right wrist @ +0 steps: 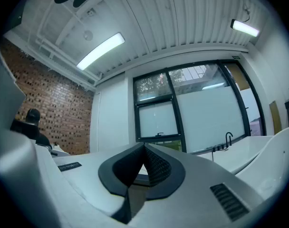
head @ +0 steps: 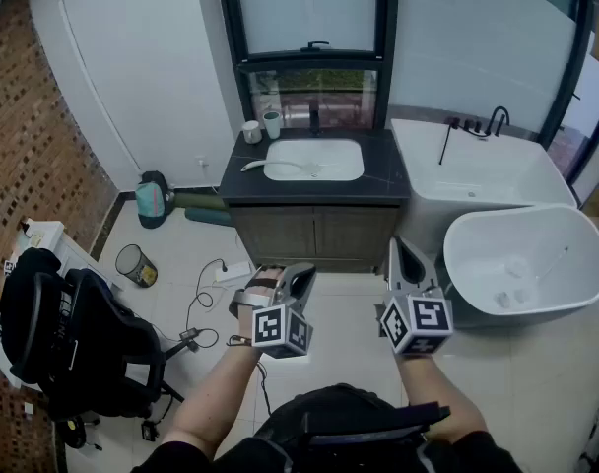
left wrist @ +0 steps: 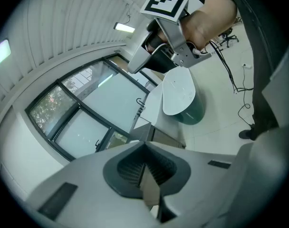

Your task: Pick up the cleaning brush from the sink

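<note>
The white sink (head: pixel 349 161) is set in a dark vanity top at the far wall. A white cleaning brush (head: pixel 276 167) lies across the basin's left side, its handle reaching over the rim. Both grippers are held well short of the vanity, above the floor. My left gripper (head: pixel 301 276) is shut with nothing between its pads (left wrist: pixel 156 172). My right gripper (head: pixel 402 254) is also shut and empty, its pads (right wrist: pixel 154 165) pointing toward the window. In the left gripper view the right gripper (left wrist: pixel 135 63) shows at the top.
Two cups (head: pixel 261 127) and a black faucet (head: pixel 314 118) stand behind the basin. An oval white tub (head: pixel 521 264) and a built-in bathtub (head: pixel 487 166) fill the right. A black office chair (head: pixel 73 343), a bin (head: pixel 134 264) and floor cables (head: pixel 206 294) are at left.
</note>
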{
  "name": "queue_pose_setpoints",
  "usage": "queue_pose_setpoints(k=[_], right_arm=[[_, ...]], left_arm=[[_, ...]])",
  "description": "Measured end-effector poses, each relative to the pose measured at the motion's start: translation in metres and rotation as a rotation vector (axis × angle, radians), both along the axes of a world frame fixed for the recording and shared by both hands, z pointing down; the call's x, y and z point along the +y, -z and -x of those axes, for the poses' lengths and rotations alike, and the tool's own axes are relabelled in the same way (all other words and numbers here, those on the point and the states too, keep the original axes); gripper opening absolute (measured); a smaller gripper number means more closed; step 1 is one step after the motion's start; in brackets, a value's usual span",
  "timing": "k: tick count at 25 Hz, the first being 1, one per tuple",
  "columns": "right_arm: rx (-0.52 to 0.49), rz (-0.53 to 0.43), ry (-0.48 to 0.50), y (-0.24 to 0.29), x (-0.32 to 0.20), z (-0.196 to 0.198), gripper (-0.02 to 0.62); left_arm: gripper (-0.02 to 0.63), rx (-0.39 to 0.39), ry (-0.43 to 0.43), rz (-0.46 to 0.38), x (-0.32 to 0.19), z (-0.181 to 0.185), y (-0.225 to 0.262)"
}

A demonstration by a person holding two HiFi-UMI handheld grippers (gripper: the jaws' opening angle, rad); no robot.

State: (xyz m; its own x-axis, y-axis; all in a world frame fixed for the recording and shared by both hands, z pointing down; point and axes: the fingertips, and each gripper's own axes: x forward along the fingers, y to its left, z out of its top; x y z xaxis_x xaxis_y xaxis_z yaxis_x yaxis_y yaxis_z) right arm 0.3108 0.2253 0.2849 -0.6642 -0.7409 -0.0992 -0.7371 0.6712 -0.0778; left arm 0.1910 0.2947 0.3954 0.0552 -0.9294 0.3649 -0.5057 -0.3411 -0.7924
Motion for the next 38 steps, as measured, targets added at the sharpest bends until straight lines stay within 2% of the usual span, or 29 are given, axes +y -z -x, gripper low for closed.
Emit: queue_pose_setpoints(k=[5,12,15,19,21,24,28,34,38], right_arm=[[0.029,-0.02,0.011,-0.004,-0.002,0.048,-0.014],[0.014,-0.006,0.001,-0.02,-0.018,0.094,-0.014],[0.003,-0.008,-0.001,-0.019,-0.046,0.11,-0.014],[-0.012,-0.007,-0.009,-0.011,-0.102,0.134,-0.014],[-0.01,0.011,-0.018,-0.012,-0.136,0.145,-0.014],[0.0,0.041,-0.047,-0.023,-0.184,0.167,-0.014],[0.009,0.077,-0.1,-0.035,-0.232,0.208,-0.014],[0.012,0.074,-0.193,-0.051,-0.302,0.29,-0.014],[0.026,0.093,-0.238,-0.063,-0.346,0.315,-0.014]], left_arm=[[0.006,0.106,-0.007,-0.027,-0.006,0.035,0.016],[0.006,0.163,-0.055,-0.015,-0.038,0.081,0.014],[0.006,0.225,-0.054,0.007,-0.066,0.097,0.023],[0.006,0.367,-0.091,0.038,-0.115,0.116,0.039],[0.006,0.399,-0.084,0.042,-0.146,0.132,0.044],[0.006,0.453,-0.055,0.039,-0.192,0.171,0.048],[0.006,0.473,-0.053,0.045,-0.242,0.236,0.05],[0.006,0.496,-0.091,0.069,-0.332,0.353,0.042],[0.006,0.589,-0.149,0.091,-0.393,0.391,0.039]])
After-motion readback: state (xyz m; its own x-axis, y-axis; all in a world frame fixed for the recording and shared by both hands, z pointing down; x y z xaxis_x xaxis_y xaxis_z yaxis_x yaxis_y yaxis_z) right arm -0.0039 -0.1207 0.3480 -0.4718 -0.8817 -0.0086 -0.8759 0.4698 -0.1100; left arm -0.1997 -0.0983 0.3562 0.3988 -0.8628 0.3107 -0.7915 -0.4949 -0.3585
